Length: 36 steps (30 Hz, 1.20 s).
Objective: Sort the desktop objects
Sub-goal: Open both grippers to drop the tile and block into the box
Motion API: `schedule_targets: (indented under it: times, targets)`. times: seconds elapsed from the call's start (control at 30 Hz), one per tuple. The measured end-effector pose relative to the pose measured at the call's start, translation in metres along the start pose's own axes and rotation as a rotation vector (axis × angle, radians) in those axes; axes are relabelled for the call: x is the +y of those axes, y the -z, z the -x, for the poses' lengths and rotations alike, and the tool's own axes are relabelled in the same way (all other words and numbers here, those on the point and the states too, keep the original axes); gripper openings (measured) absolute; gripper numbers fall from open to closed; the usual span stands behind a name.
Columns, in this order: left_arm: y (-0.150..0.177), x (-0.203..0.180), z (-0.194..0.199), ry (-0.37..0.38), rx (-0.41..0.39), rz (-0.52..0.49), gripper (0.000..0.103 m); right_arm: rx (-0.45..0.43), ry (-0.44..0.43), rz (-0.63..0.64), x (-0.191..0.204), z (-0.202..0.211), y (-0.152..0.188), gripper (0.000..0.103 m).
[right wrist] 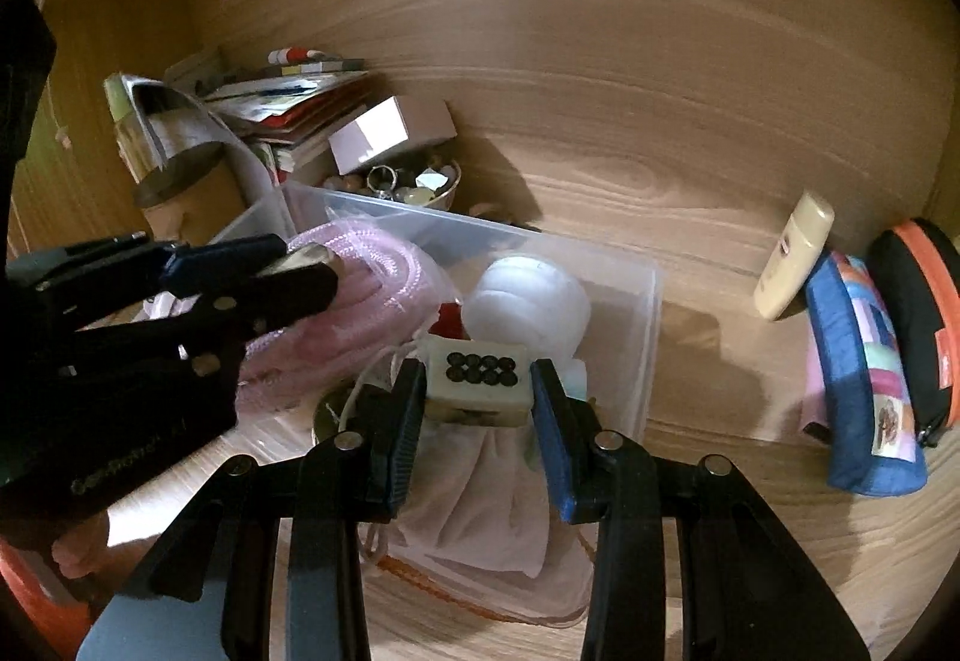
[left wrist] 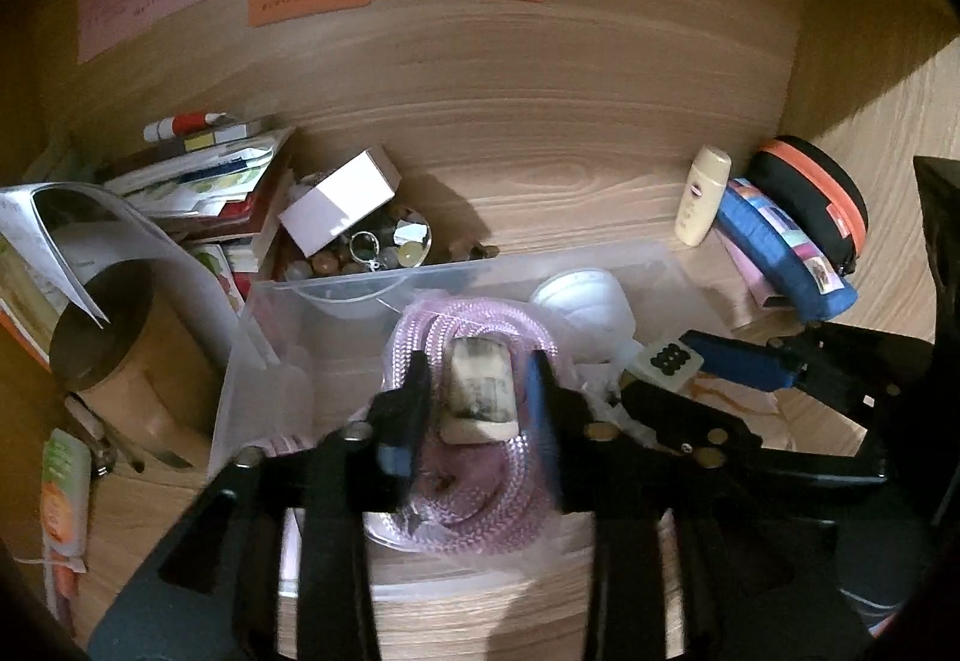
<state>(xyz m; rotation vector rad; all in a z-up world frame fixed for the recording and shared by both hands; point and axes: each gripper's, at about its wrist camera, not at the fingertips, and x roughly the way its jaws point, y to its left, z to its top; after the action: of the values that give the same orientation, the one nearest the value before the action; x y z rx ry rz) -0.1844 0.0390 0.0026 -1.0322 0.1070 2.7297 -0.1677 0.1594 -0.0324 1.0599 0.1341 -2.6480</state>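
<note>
In the left wrist view my left gripper [left wrist: 478, 361] hangs over a clear plastic box [left wrist: 360, 283] that holds a coil of pink rope [left wrist: 480, 529]. A worn cream tile [left wrist: 480, 391] lies on the rope between the fingers, with a small gap at each side, so this gripper is open. My right gripper [right wrist: 477, 370] is shut on a cream tile with eight black dots [right wrist: 480, 379], held above a pale cloth bag [right wrist: 480, 493] at the box's near end. That dotted tile [left wrist: 666, 358] also shows at the right of the left wrist view.
A white ribbed cup [right wrist: 528, 295] sits in the box. Behind it are a bowl of beads [left wrist: 384, 247], a white carton [left wrist: 339, 202], stacked books [left wrist: 210, 181] and a round tin [left wrist: 120, 337]. A lotion bottle [left wrist: 702, 196], blue pouch [left wrist: 780, 247] and black case [left wrist: 822, 193] lean at the right.
</note>
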Motion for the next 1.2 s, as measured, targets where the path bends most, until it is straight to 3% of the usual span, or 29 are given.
schedule_targets:
  times: [0.2,0.33,0.5,0.6,0.9,1.2]
  targets:
    - [-0.001,0.000,0.013,-0.003,-0.034,-0.008,0.061,-0.034,0.011,0.012,0.002,0.006,-0.002,0.058]
    - [-0.002,0.000,0.026,-0.016,-0.062,-0.010,0.065,-0.049,0.000,0.025,0.007,0.013,-0.003,0.073]
    - [0.001,0.004,0.041,-0.028,-0.077,0.001,0.069,-0.060,0.008,0.035,0.013,0.024,-0.005,0.081]
    - [0.005,0.008,0.051,-0.046,-0.090,0.005,0.077,-0.064,0.004,0.030,0.015,0.033,-0.004,0.081]
    - [0.026,0.020,0.075,-0.088,-0.104,0.021,0.079,-0.088,0.029,0.015,0.022,0.064,0.010,0.083]
    - [0.054,0.021,0.090,-0.186,-0.111,-0.015,0.079,-0.128,0.036,-0.003,0.030,0.091,0.026,0.088]
